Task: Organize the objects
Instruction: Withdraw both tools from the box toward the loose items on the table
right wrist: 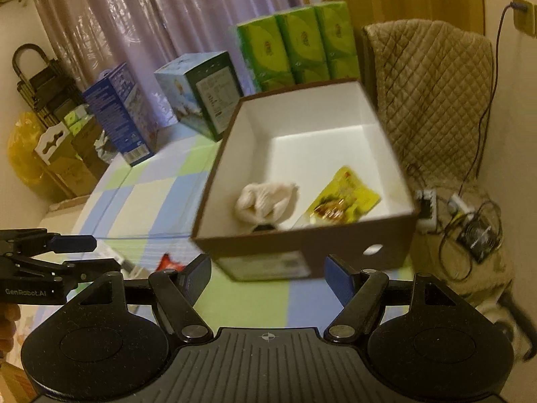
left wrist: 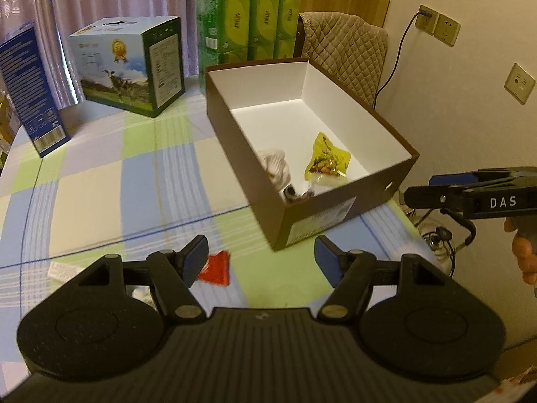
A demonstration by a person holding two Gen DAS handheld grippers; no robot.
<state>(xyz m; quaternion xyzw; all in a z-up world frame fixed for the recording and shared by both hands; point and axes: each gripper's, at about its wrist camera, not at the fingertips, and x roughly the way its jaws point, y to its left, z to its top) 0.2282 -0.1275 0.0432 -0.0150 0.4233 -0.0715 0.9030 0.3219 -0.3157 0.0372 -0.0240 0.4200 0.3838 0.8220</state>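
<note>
Cardboard box (left wrist: 335, 215) sits open-topped at the table's (left wrist: 100, 181) right edge, a yellow snack packet (left wrist: 327, 163) and white cloth (left wrist: 275, 164) inside. Left gripper (left wrist: 260, 258) and right gripper (right wrist: 268, 277) both hover spread, empty. A red wrapper (left wrist: 216, 267) lies near the left gripper on open tablecloth.

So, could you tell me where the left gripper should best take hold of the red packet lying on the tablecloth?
Probably by the red packet's right edge, coming down from above. It lies flat on the tablecloth, partly hidden behind the left gripper's left finger, so only that side shows. Being thin and flat, it suits open jaws straddling the edge and pinching it.
</note>
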